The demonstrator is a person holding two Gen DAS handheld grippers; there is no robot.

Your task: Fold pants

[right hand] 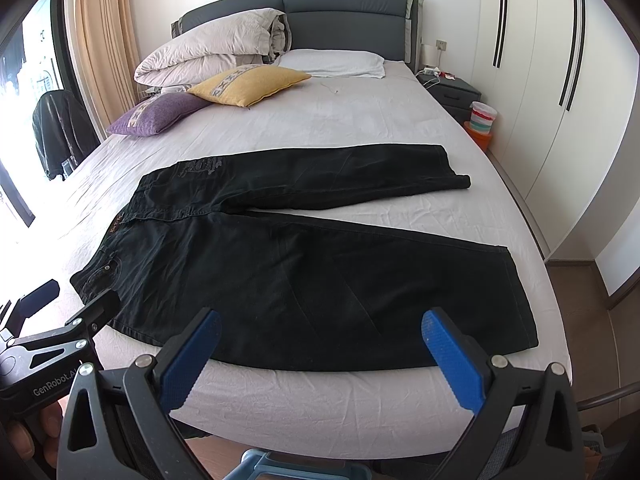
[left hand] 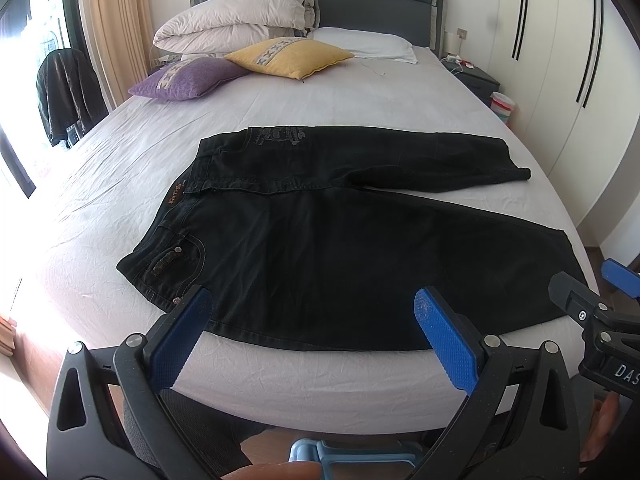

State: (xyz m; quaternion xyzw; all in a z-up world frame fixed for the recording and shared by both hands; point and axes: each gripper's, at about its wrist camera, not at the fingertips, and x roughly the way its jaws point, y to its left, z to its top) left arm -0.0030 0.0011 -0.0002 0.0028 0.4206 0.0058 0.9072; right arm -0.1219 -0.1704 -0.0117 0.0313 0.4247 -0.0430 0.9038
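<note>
On the bed (left hand: 280, 92), near its foot edge, we see the black pants (left hand: 340, 248) spread flat, waistband to the left and legs parted toward the right. We hold the left gripper (left hand: 314, 334) above the near hem, fingers spread wide and gripping nothing. Our right gripper (right hand: 320, 358) hovers beside it, equally wide apart and empty. Pillows (right hand: 248, 84) lie near the headboard.

A bed (left hand: 160, 152) with a pale sheet is carrying black pants (left hand: 340, 248), which are lying spread flat near its foot. Toward the headboard, a purple cushion (left hand: 188, 79), a yellow cushion (left hand: 288, 56), a white pillow (left hand: 364, 42) and a folded duvet (left hand: 236, 20) are resting.
</note>
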